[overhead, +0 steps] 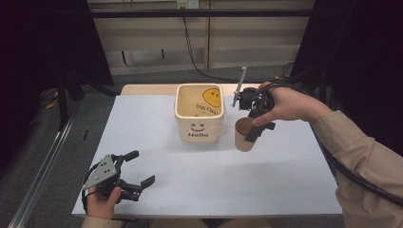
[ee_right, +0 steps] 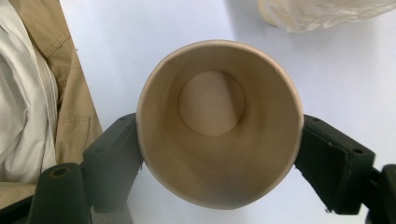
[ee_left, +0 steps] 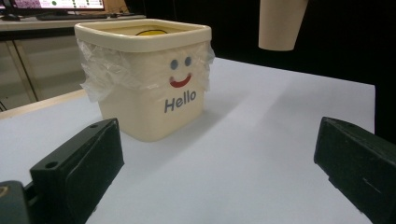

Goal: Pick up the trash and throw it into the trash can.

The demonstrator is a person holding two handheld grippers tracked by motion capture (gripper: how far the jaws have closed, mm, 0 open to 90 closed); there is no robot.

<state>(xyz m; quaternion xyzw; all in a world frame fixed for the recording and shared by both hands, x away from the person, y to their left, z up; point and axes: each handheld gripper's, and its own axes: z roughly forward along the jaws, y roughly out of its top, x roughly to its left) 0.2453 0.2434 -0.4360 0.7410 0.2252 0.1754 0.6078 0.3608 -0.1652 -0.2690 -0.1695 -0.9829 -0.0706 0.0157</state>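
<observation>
The right tool (ee_right: pixel 219 154) pinches the light, thin-walled tan paper cup (ee_right: pixel 218 122) near its rim, above the white tabletop (overhead: pixel 199 175); squeeze gently, it crushes easily. The left tool (overhead: pixel 138 168) rests spread

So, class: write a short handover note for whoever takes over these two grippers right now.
Right gripper: shut on the paper cup, jaws squeezing its sides, cup empty and lifted off the table, right of the Hello bin.
Left gripper: open, empty, resting low at the near left corner.
Done: cup picked up.
Left: probably carry it over the bin's open top and release; bin's contents unclear.
</observation>
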